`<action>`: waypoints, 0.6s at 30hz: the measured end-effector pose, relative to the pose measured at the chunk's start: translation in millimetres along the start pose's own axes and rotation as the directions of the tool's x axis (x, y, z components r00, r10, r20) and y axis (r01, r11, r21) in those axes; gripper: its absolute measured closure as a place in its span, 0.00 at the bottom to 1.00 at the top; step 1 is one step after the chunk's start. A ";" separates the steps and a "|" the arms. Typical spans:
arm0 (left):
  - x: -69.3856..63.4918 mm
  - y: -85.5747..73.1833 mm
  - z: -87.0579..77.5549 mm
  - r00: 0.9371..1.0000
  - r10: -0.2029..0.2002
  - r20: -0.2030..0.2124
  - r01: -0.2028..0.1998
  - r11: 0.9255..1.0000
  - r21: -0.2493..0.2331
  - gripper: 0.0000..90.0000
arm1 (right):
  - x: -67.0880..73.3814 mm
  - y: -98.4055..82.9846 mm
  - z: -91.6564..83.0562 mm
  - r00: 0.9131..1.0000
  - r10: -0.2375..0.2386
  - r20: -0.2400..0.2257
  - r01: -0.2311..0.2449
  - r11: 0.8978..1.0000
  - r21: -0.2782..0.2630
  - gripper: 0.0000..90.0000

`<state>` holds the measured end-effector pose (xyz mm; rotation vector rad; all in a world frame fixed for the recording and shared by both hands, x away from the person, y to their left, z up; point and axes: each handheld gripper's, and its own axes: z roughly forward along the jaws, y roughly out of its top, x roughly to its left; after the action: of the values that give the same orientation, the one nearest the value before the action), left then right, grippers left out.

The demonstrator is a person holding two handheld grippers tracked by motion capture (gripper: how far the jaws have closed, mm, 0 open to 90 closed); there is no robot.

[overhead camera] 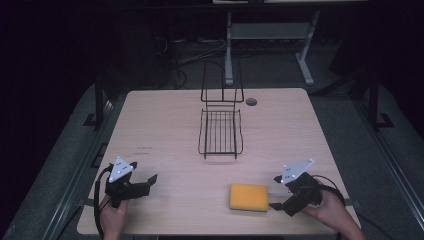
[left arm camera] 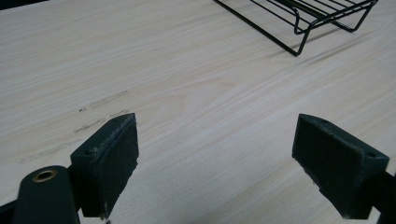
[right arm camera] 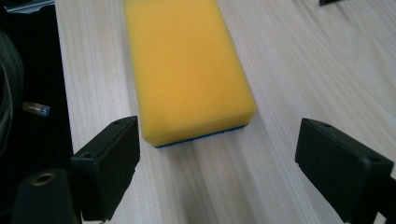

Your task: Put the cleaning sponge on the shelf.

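Right gripper view: hand-held gripper [right arm camera: 217, 154] gapes wide before sponge [right arm camera: 184, 65], not touching.

A sponge [overhead camera: 249, 197] lies flat on the table [overhead camera: 165, 130] near its front edge, right of the middle. A wire rack [overhead camera: 220, 131] stands behind it around the table's centre, well apart from the sponge. The right gripper [overhead camera: 276, 192] sits just right of the sponge toward the front right corner, and the left gripper [overhead camera: 150, 181] is near the front left corner.
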<state>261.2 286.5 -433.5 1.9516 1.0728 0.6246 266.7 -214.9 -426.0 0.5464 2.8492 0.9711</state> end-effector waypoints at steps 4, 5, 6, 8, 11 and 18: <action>-0.1 0.1 0.0 1.000 0.000 0.000 0.000 1.000 0.000 0.16 | -1.3 2.9 0.6 1.000 -0.013 -0.010 0.013 1.000 -0.004 0.15; -0.1 0.1 -0.1 1.000 0.000 0.001 0.000 1.000 0.000 0.16 | -1.4 3.4 1.1 1.000 -0.014 -0.011 0.014 1.000 -0.002 0.15; -0.1 0.1 -0.1 1.000 0.000 0.000 0.000 1.000 0.000 0.16 | -1.3 3.8 1.7 1.000 -0.013 -0.012 0.013 1.000 0.000 0.15; 0.0 0.0 -0.1 1.000 0.000 0.000 0.000 1.000 0.000 0.16 | -1.6 4.5 2.7 1.000 -0.015 -0.014 0.015 1.000 0.004 0.15; 0.0 0.1 0.0 1.000 0.000 -0.001 0.000 1.000 0.001 0.16 | -2.5 7.6 3.0 1.000 -0.026 -0.011 0.026 1.000 0.008 0.15; 0.1 0.1 -0.6 1.000 -0.002 -0.001 0.002 1.000 0.001 0.16 | -3.4 15.7 2.7 0.999 -0.045 -0.016 0.045 0.999 0.009 0.15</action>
<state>260.9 286.8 -433.0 1.9509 1.0750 0.6242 275.2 -203.0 -418.7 0.4759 2.8679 0.9594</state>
